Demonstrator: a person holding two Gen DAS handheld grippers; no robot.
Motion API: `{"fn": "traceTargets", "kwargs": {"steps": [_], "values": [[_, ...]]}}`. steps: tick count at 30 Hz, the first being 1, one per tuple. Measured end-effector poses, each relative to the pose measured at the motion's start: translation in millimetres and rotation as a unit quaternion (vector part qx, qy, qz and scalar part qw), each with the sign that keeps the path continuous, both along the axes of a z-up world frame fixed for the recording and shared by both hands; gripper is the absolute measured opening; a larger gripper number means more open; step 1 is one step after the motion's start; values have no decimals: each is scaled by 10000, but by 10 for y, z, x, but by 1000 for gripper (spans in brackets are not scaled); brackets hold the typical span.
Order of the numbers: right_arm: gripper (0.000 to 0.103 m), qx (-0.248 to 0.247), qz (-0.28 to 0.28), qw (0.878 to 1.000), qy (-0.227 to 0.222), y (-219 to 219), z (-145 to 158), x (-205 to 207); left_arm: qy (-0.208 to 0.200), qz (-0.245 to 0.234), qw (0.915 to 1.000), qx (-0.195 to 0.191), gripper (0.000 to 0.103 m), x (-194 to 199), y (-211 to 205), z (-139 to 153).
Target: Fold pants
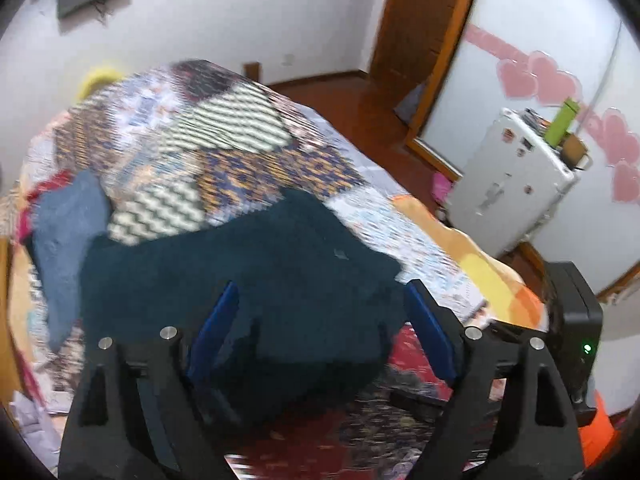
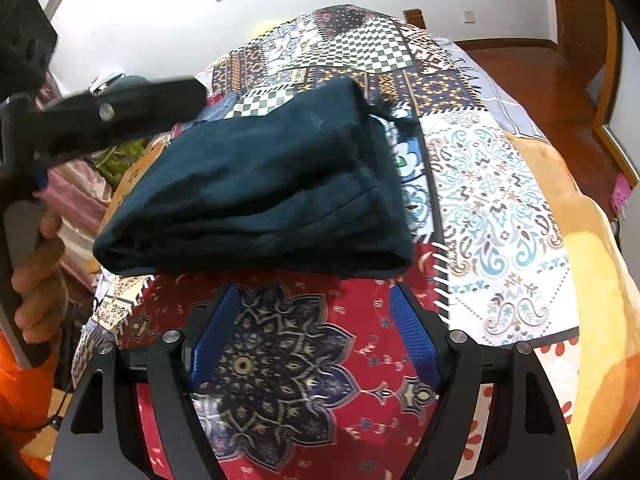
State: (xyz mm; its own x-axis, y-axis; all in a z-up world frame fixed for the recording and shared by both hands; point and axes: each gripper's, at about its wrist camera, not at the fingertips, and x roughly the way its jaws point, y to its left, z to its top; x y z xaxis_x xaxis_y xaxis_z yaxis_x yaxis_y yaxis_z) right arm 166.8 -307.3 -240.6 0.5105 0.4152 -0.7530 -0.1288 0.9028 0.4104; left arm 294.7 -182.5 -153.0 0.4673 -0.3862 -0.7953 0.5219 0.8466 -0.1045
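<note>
With the pants [image 2: 256, 184] folded on the quilt [image 2: 500, 200], both the left gripper [image 1: 316, 312] and the right gripper [image 2: 316, 312] stand spread and empty, so lift away cleanly without snagging the bundle.

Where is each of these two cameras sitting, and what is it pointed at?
Left wrist: on the left gripper, looking down along its open blue fingers at the dark pants on the bed.
Right wrist: on the right gripper, open above the quilt; the left hand and an orange sleeve show at the left edge.
Shared: the folded pants and the patchwork quilt.
</note>
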Motion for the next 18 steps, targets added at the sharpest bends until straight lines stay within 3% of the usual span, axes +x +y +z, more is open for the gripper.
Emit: {"fn": "traceTargets", "kwargs": {"steps": [4, 10, 13, 18], "values": [[75, -8, 142, 9999, -15, 103, 22, 60, -175, 653, 9974, 251, 86, 310, 364, 73], [75, -29, 355, 9994, 49, 263, 15, 181, -45, 1386, 9871, 799, 86, 1063, 942, -11], [75, -74, 407, 9991, 81, 331, 1, 257, 13, 1624, 9790, 1230, 86, 1446, 1154, -190], [75, -142, 407, 9989, 169, 367, -40, 364, 528, 1706, 9698, 1658, 86, 1887, 1372, -731]]}}
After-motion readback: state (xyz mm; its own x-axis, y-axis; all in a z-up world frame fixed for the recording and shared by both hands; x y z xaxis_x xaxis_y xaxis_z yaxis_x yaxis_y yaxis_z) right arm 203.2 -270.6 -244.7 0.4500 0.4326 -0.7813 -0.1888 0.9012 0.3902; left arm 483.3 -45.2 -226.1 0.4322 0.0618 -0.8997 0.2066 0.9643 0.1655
